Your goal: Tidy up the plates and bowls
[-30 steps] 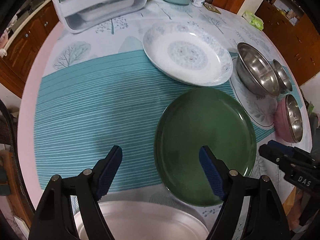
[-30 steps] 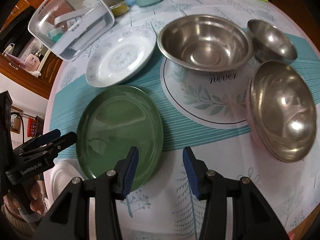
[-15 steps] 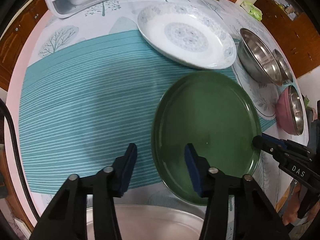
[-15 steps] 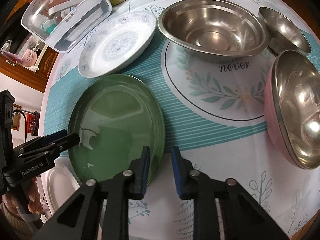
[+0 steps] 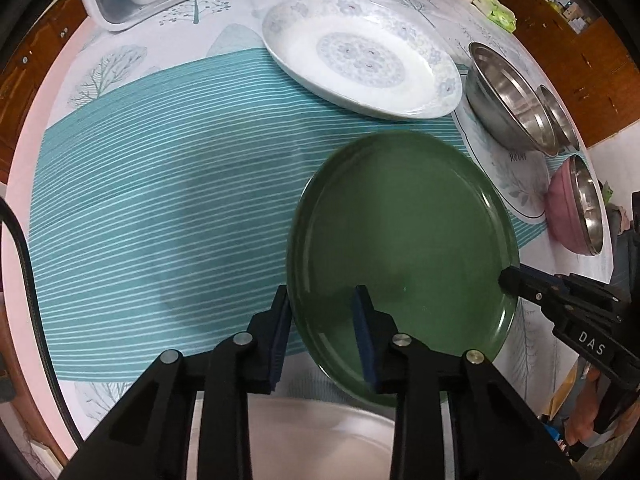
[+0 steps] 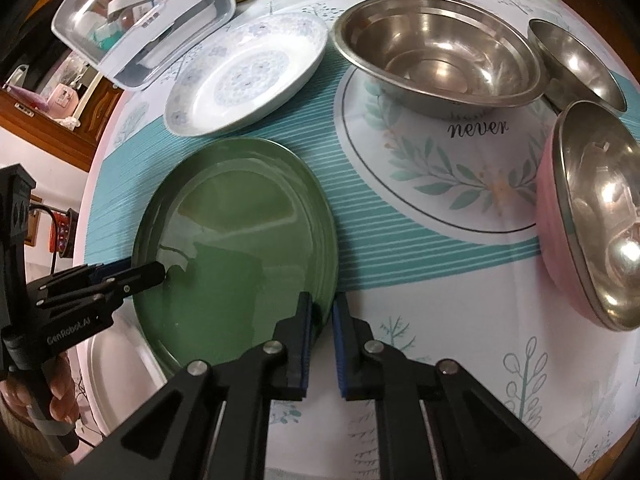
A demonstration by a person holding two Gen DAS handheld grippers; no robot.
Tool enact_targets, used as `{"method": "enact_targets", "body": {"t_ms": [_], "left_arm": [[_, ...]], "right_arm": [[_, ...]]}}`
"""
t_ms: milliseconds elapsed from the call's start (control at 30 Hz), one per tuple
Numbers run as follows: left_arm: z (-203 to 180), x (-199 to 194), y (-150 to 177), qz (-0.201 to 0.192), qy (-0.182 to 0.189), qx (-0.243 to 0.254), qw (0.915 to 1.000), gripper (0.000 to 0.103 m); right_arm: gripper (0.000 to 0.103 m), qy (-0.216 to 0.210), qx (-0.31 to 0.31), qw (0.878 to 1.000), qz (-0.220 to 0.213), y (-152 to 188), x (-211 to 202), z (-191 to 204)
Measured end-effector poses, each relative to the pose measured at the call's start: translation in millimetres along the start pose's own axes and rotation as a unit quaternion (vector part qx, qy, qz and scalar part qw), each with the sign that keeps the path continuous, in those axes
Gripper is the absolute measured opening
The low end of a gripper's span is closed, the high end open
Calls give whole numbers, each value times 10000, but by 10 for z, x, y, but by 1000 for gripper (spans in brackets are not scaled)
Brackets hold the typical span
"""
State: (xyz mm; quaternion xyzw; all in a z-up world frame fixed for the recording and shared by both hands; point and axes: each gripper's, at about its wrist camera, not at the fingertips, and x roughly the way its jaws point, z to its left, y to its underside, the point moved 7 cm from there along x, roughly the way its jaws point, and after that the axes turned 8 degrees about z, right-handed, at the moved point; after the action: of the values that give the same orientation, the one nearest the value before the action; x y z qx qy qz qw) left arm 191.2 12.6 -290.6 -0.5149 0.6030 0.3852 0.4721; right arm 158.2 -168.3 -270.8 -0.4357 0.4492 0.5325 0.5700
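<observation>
The green plate (image 5: 404,248) lies on the teal-striped part of the tablecloth (image 5: 160,200), close to my edge of the round table, and I have a gripper on each side of it. My left gripper (image 5: 322,320) straddles the plate's left rim: one blue pad sits outside the rim, the other over the plate's inner face, and the jaws are closing with the rim between them. From this view I cannot tell whether both pads press yet. My right gripper (image 6: 323,330) has its jaws pinched on the opposite rim, the thin edge caught between the two blue pads. In the left wrist view its black fingers reach onto the plate's right edge.

Just beyond the green plate sits a white plate with a blue flower pattern (image 6: 248,76), close to it but apart. To its right, on the printed leaf ring with the word "never", stands a large steel bowl (image 6: 436,52), with a smaller steel bowl (image 6: 576,64) just beside it. Nearer to me on that side a steel bowl nests inside a pink bowl (image 6: 556,240). At the far left is a clear plastic container (image 6: 148,20). Under my left gripper, at the table edge, lies a plain white plate (image 5: 320,440), and the green plate's near rim overlaps it.
</observation>
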Motion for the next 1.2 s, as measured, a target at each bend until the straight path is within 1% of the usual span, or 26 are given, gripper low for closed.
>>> {"method": "enact_targets", "body": {"t_ms": [267, 433, 600, 867, 1033, 1200], "left_arm": [[5, -161, 41, -180, -21, -55, 9998, 29], [39, -324, 209, -285, -21, -185, 9994, 29], [257, -501, 565, -344, -84, -427, 9985, 29], [609, -713, 1279, -253, -297, -819, 9959, 29], [756, -729, 1631, -224, -421, -1062, 9932, 30], [893, -680, 1860, -120, -444, -1299, 9905, 30]], "right_arm": [[10, -30, -130, 9999, -84, 81, -112, 107], [10, -116, -300, 9994, -143, 179, -233, 263], [10, -279, -593, 9978, -100, 375, -284, 516], [11, -398, -1271, 9906, 325, 817, -117, 938], [12, -426, -1607, 9844, 581, 1035, -6, 1112], [12, -567, -1874, 9781, 703, 1143, 40, 1228]]}}
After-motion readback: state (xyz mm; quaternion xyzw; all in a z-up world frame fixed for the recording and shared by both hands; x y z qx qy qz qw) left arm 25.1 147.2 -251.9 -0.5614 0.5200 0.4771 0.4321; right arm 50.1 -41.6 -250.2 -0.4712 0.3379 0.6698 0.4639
